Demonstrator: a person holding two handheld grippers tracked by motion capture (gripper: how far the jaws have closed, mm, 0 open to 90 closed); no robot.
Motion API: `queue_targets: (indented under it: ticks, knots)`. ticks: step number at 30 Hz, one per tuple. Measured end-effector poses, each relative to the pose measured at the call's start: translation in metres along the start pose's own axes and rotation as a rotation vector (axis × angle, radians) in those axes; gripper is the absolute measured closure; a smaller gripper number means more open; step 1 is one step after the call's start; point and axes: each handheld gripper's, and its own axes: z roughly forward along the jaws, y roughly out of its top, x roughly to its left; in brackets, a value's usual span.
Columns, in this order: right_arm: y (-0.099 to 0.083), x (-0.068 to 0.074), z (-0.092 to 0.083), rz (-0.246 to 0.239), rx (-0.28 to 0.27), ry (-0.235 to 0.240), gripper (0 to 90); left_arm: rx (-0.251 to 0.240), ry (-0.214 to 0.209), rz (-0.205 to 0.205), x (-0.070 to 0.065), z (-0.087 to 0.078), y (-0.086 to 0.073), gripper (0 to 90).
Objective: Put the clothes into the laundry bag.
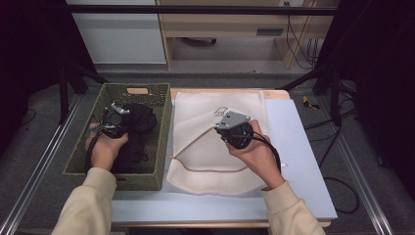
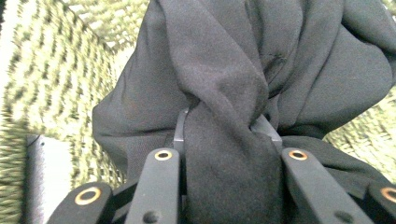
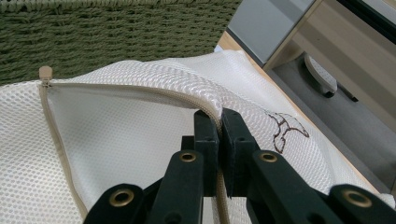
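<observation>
A black garment (image 1: pixel 139 122) lies bunched in a green woven basket (image 1: pixel 164 122) at the left of the table. My left gripper (image 1: pixel 115 118) is down in the basket, shut on a thick fold of the black garment (image 2: pixel 224 60), which is squeezed between the jaws of the left gripper (image 2: pixel 224 128). A white mesh laundry bag (image 1: pixel 210 161) lies flat beside the basket with its zipper undone. My right gripper (image 1: pixel 231 129) pinches the upper zipper edge (image 3: pixel 140 91) of the mesh bag (image 3: pixel 130 144) and holds the mouth lifted. The right gripper (image 3: pixel 219 116) has its jaws tight together on that edge.
The bag rests on a pale blue-grey board (image 1: pixel 298 147) over the wooden table. The basket wall (image 3: pixel 93 32) stands close behind the bag's mouth. Wooden furniture (image 1: pixel 220 24) and cables (image 1: pixel 301 44) are on the floor beyond the table. Metal rails (image 1: pixel 39 166) run along both sides.
</observation>
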Motion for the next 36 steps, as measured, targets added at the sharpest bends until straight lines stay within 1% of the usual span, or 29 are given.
queue_targets:
  ticks: [1,5,9,10,12,16,24,26,28,29,33,36]
  knots:
    - [0.0,0.0,0.0,0.0,0.0,0.0,86.2,0.0,0.0,0.0,0.0,0.0,0.0,69.5]
    - [-0.001,0.001,0.001,-0.001,-0.003,0.0,86.2,-0.045,-0.004,0.004,0.003,-0.011,0.001,69.5]
    - [-0.003,0.0,0.002,0.002,-0.008,0.003,86.3,-0.091,-0.014,0.018,0.001,-0.025,0.003,69.5]
    - [-0.003,0.0,0.002,0.003,-0.007,0.005,86.2,-0.091,-0.014,0.018,0.001,-0.025,0.003,69.5]
    - [-0.003,0.001,0.002,0.002,-0.006,0.005,86.3,-0.114,-0.014,0.023,0.001,-0.032,0.005,69.5]
    - [-0.004,0.001,0.003,0.002,-0.003,0.008,86.3,-0.131,-0.018,0.021,0.001,-0.037,0.007,69.4]
    - [-0.006,-0.001,0.002,0.011,-0.006,0.01,86.3,-0.153,-0.005,0.032,0.003,-0.049,0.008,69.5]
    - [-0.006,-0.002,0.002,0.011,-0.007,0.011,86.3,-0.172,-0.004,0.037,0.002,-0.056,0.009,69.5]
    - [-0.007,-0.002,0.003,0.012,-0.007,0.01,86.3,-0.178,-0.006,0.037,0.002,-0.058,0.01,69.5]
    - [-0.007,-0.002,0.003,0.012,-0.007,0.011,86.3,-0.193,-0.005,0.036,0.001,-0.061,0.01,69.5]
    - [-0.008,-0.003,0.003,0.017,-0.006,0.01,86.3,-0.217,-0.013,0.041,-0.002,-0.068,0.011,69.4]
    - [-0.008,-0.004,0.002,0.017,-0.007,0.01,86.4,-0.248,-0.017,0.044,-0.005,-0.077,0.013,69.4]
